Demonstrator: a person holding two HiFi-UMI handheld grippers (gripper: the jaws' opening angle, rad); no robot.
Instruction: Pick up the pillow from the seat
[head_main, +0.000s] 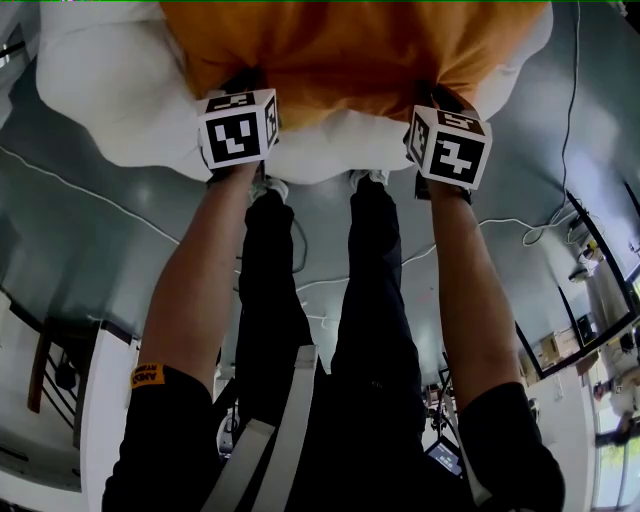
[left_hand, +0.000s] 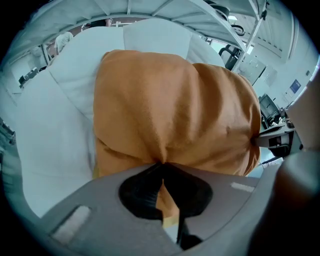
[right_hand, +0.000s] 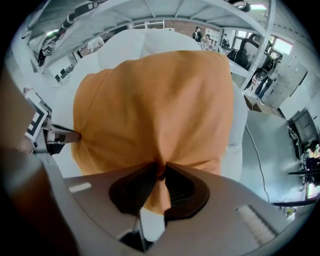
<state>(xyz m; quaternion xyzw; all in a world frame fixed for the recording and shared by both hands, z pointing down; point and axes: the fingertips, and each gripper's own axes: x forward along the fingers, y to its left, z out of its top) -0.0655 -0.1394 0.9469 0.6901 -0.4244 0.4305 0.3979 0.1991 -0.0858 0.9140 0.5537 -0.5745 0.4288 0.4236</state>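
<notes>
The orange pillow (head_main: 350, 50) lies on the white cushioned seat (head_main: 100, 90) at 12 o'clock in the head view, its near hem facing me. My left gripper (left_hand: 161, 165) is clamped on a fold of that hem at about 7 o'clock on the pillow. My right gripper (right_hand: 162, 167) is clamped on a second fold at about 5 o'clock. In each gripper view the orange cloth is bunched tight where the two jaws meet, and a tail of it hangs down through the gap behind them. From the left gripper view the right jaw tips show at 3 o'clock, and from the right gripper view the left ones show at 9 o'clock, so the bites are well apart along one edge. Judgement for the lift: raise both grippers together and level, because each grip holds cloth only and uneven pulling may let a fold slip out. Draw the pillow up and toward me so it clears the seat's padded back without dragging. Both forearms (head_main: 200, 280) reach forward side by side, and the grippers point steeply down, marker cubes (head_main: 238, 127) uppermost, above the grey floor (head_main: 90, 230).
</notes>
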